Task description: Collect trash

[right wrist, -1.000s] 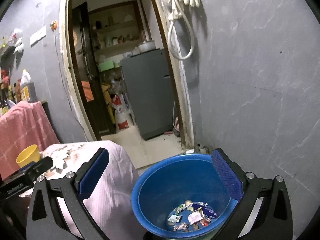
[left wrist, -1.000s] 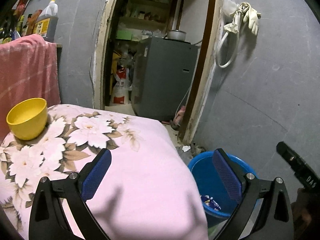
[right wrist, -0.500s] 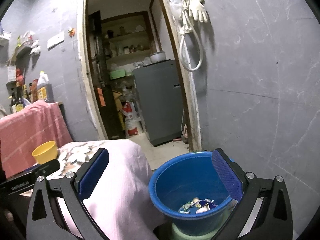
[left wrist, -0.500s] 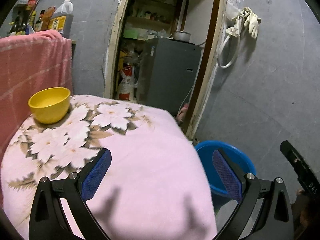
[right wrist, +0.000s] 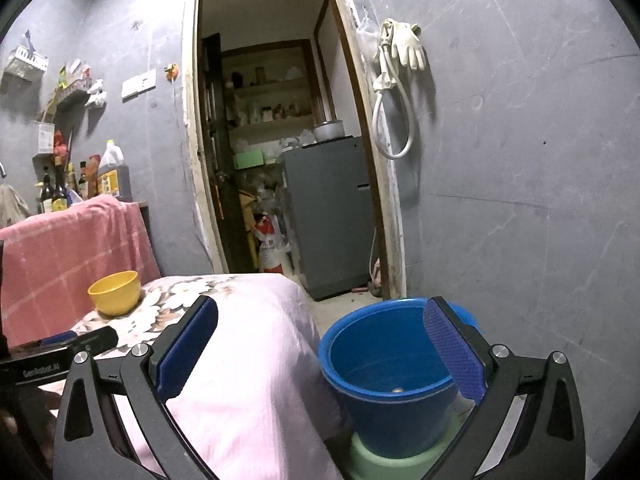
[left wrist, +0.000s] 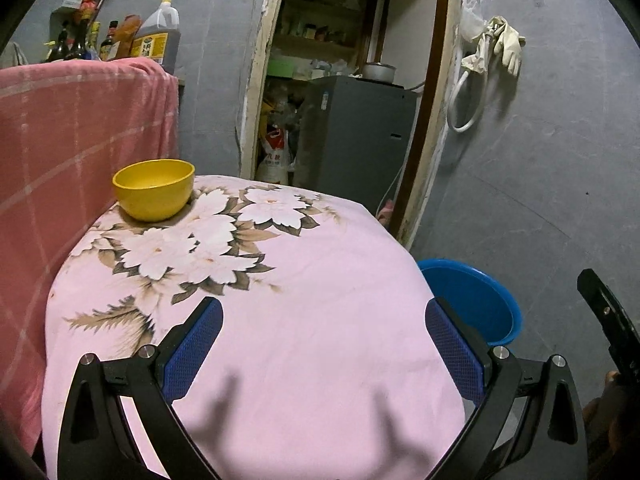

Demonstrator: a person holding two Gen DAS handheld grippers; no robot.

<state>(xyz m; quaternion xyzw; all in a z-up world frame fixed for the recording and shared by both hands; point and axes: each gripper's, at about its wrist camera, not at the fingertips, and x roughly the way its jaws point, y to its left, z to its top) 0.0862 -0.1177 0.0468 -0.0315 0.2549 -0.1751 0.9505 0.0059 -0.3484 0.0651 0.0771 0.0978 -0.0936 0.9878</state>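
Both claws are spread and empty. Directly beneath the left claw [left wrist: 324, 344] the pink-clothed tabletop [left wrist: 320, 280] shows no trash, so collection looks about done. The right claw [right wrist: 320, 344] hovers level above the cloth's edge; just ahead and right of it sits the blue bucket [right wrist: 384, 364], its bottom mostly hidden. Farther left, beyond both claws, stands a yellow bowl [left wrist: 154, 189].
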